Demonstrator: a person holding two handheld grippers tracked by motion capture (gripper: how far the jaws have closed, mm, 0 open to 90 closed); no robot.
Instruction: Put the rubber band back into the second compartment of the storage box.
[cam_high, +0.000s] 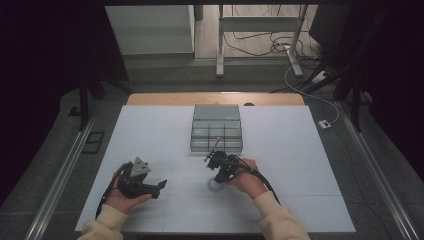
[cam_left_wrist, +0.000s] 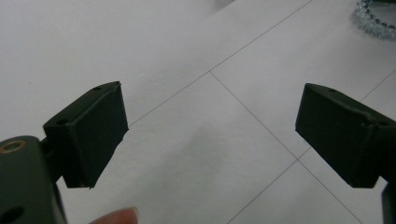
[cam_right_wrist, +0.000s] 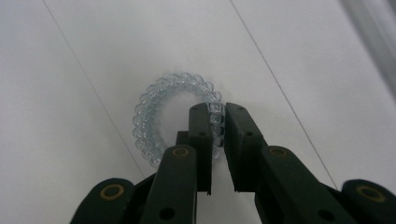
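A clear, pale-blue coiled hair tie (cam_right_wrist: 159, 114) lies as a ring on the white table. My right gripper (cam_right_wrist: 216, 111) is shut on the right side of the ring, its jaws pinching the coil between them. In the high view the right gripper (cam_high: 218, 176) points down at the hair tie (cam_high: 215, 186) near the table's middle front. My left gripper (cam_high: 159, 187) rests in a hand at the front left, open, with nothing between its black fingers (cam_left_wrist: 88, 133). The hair tie (cam_left_wrist: 376, 18) shows at the top right corner of the left gripper view.
A grey drawer box (cam_high: 217, 127) with several small compartments stands at the middle back of the white table (cam_high: 300, 165). Thin seam lines cross the tabletop. Beyond the table are desk legs and cables on the floor.
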